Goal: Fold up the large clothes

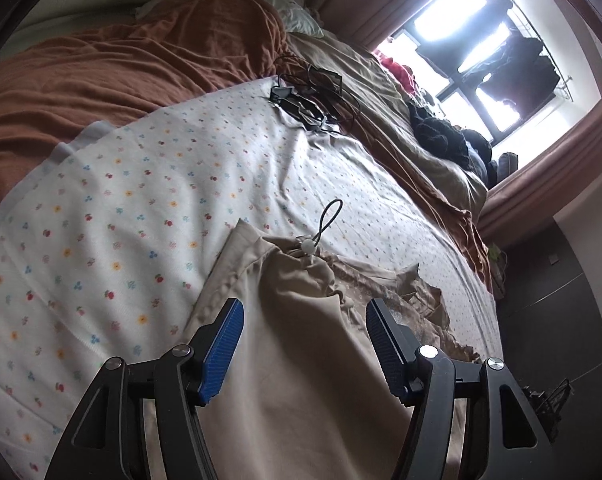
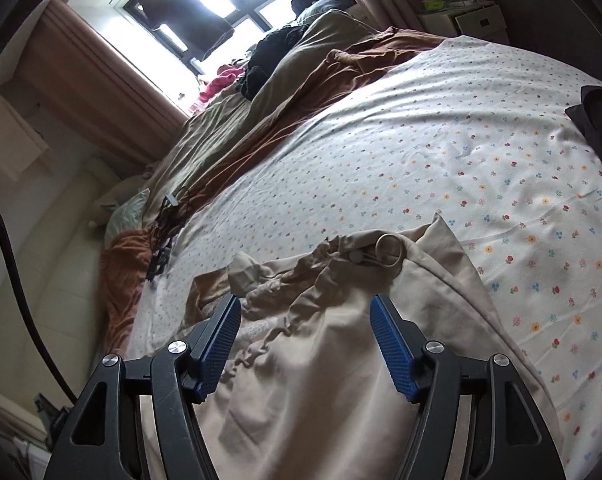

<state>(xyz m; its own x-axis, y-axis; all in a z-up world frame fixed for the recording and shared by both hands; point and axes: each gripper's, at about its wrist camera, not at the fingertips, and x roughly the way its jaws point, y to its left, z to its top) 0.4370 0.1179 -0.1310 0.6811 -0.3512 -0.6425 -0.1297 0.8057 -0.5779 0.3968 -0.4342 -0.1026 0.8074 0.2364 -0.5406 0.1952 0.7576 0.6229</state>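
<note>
Left wrist view: left gripper [image 1: 305, 316] is seen with jaws spread wide, blue ribbed pads [image 1: 223, 354] apart, nothing pinched between them. A beige garment [image 1: 297, 360] lies beneath and between the fingers, spread on a white flower-print sheet [image 1: 121, 208]. The gathered end of the garment is bunched toward the far side, where a dark cord loop [image 1: 329, 216] with a white toggle [image 1: 308, 245] is laid out onto the sheet. A rust-brown blanket [image 1: 121, 60] is heaped far left; a tangle of black cables [image 1: 313, 100] sits at the sheet's far edge. A bright window [image 1: 481, 52] is noted far right.

Right wrist view: right gripper [image 2: 305, 314] is likewise held wide open, pads clear of the cloth, nothing gripped. The same garment is seen below the fingers, its crumpled gathered edge just beyond the fingertips. A dark item [image 2: 601, 120] is partly visible at the right edge; it cannot be identified.
</note>
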